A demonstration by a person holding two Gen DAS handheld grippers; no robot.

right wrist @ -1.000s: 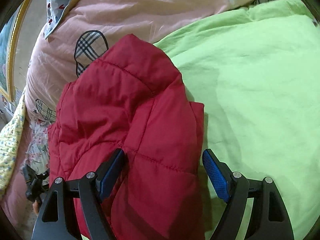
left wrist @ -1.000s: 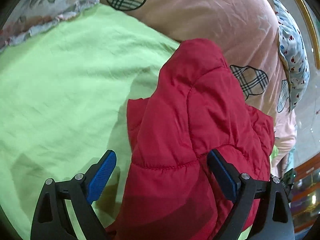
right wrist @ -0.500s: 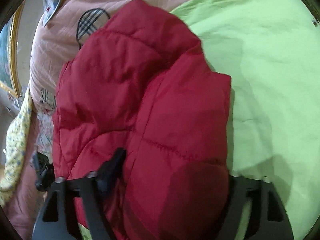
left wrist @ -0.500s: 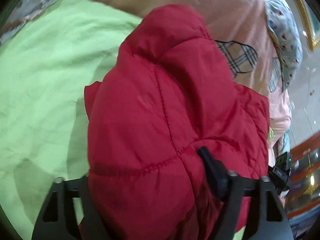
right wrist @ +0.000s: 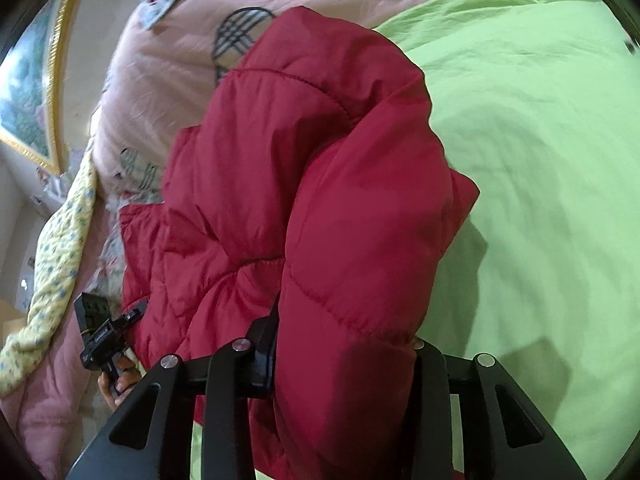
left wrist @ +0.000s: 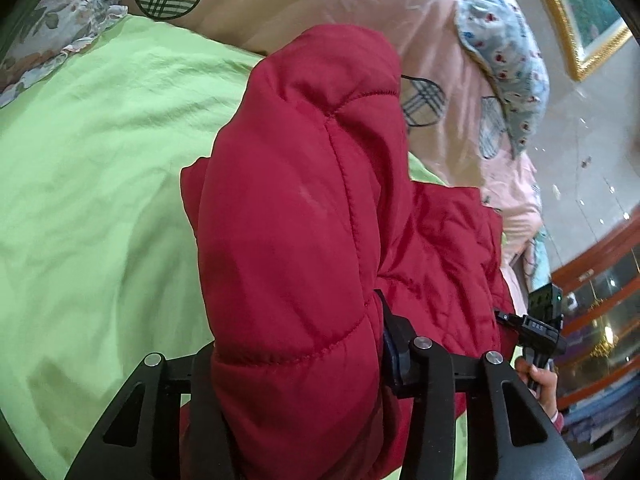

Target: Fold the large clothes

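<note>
Bed (left wrist: 88, 184) in lime-green sheet, pink duvet (left wrist: 320, 4) and gilt-framed picture (right wrist: 28, 84) beyond; both hand-held grippers, left (left wrist: 296, 364) and right (right wrist: 344, 352), clench the red puffer jacket (left wrist: 304, 208).

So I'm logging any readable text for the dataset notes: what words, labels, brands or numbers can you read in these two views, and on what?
No text reads clearly in either view.
Small white lettering on the right gripper body, in the left wrist view: too small and blurred to read.
Similar white lettering on the left gripper body, in the right wrist view: also unreadable.
The red jacket shows no label or brand.
</note>
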